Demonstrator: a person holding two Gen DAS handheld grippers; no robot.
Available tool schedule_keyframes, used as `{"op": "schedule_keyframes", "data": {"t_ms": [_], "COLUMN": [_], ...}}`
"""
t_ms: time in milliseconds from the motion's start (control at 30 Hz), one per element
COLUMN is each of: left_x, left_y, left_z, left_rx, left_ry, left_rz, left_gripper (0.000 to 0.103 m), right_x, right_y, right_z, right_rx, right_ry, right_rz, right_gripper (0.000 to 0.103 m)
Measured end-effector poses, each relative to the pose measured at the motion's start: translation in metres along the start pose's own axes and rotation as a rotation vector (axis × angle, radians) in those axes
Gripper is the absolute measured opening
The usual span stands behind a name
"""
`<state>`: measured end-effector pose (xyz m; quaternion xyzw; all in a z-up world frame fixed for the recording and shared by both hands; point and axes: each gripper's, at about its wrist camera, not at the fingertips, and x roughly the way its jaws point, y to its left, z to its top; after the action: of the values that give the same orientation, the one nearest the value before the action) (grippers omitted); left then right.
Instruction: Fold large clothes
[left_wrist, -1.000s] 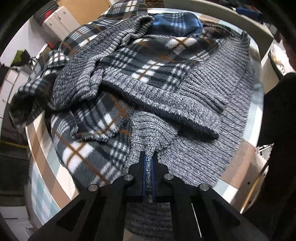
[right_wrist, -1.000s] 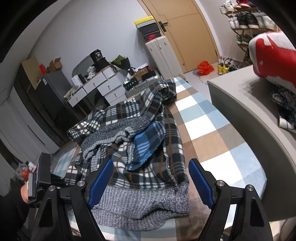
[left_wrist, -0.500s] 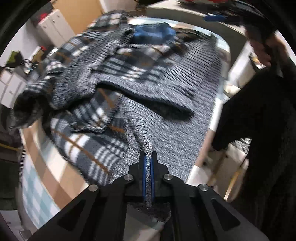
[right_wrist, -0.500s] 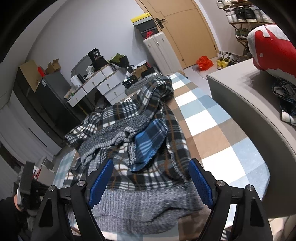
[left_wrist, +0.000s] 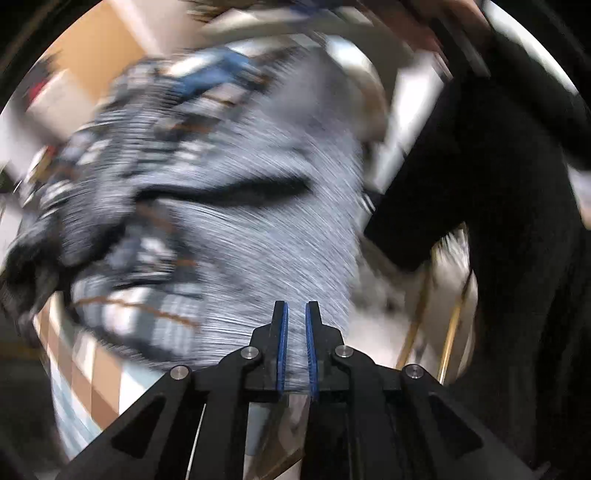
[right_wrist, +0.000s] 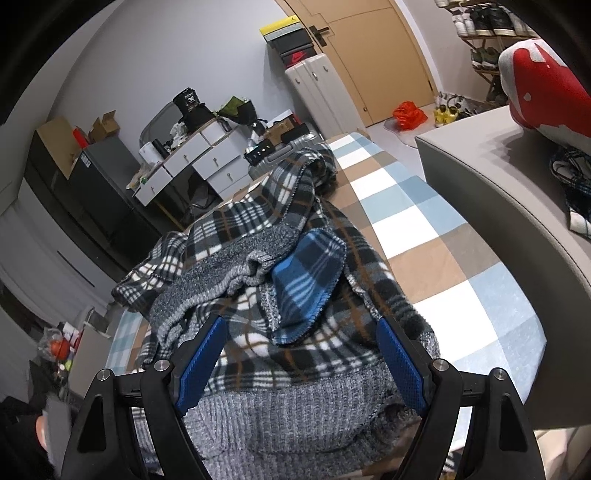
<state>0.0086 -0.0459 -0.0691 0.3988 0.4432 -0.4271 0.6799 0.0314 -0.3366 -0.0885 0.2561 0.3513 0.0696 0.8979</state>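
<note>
The grey knit sweater (right_wrist: 295, 417) is lying on the checked bedspread (right_wrist: 461, 266), its hem at the near edge, tangled under and through the plaid fleece blanket (right_wrist: 255, 221). Half a second ago its hem was being pinched flat between the left gripper (left_wrist: 295, 314) pads; now the jaws have just been opening a crack, and grey knit is still being seen in the narrow slot, though blur is making it impossible to tell whether the pads are still pressing. The hem has been dragged out from the blanket and is apparently being let go. The right gripper (right_wrist: 301, 365) is being held wide open above the sweater's hem, grasping nothing. Untangling is judged still unfinished.
</note>
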Motion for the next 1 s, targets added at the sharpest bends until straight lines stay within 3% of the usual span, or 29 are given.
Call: {"op": "schedule_keyframes", "data": {"t_ms": [67,100,133,267,367,533,633,800,833,900,1000], "left_x": [-0.024,-0.036,-0.042,-0.042,-0.016,-0.004,-0.008,-0.002,-0.001,-0.004,-0.003], "left_y": [0.023,0.035,0.039,0.040,0.035,0.033,0.032,0.039,0.039,0.040,0.043], "left_z": [0.000,-0.004,-0.010,-0.039,-0.056,-0.065,-0.072,-0.093,-0.095,-0.094,-0.095], "left_rx": [-0.144,-0.249,-0.320,-0.583,-0.785,-0.959,-1.023,-1.182,-1.189,-1.184,-1.226], "left_ry": [-0.098,-0.151,-0.190,-0.308,-0.302,-0.326,-0.334,-0.360,-0.361,-0.370,-0.395], "left_rz": [0.033,0.068,0.081,0.106,-0.019,-0.115,-0.145,-0.271,-0.289,-0.267,-0.281], "left_gripper": [0.027,0.062,0.088,0.089,0.089,0.089,0.089,0.089,0.089,0.089,0.089], "right_x": [0.000,-0.001,-0.002,-0.007,-0.004,0.020,0.036,0.048,0.050,0.057,0.063], "right_y": [-0.001,-0.002,-0.004,-0.024,-0.035,-0.054,-0.070,-0.069,-0.066,-0.058,-0.041], "right_z": [0.000,0.000,0.000,0.004,0.014,0.019,0.011,0.004,0.003,0.001,-0.002], "right_rx": [0.004,0.010,0.018,0.108,0.114,0.041,0.104,0.112,0.099,0.103,0.012], "right_ry": [-0.004,-0.007,-0.012,-0.036,0.006,0.207,0.330,0.402,0.406,0.441,0.454], "right_rz": [-0.002,-0.004,-0.006,0.009,-0.027,-0.081,-0.015,0.050,0.065,0.119,0.078], "right_gripper": [0.084,0.086,0.087,0.098,0.100,0.100,0.100,0.099,0.098,0.080,0.070]}}
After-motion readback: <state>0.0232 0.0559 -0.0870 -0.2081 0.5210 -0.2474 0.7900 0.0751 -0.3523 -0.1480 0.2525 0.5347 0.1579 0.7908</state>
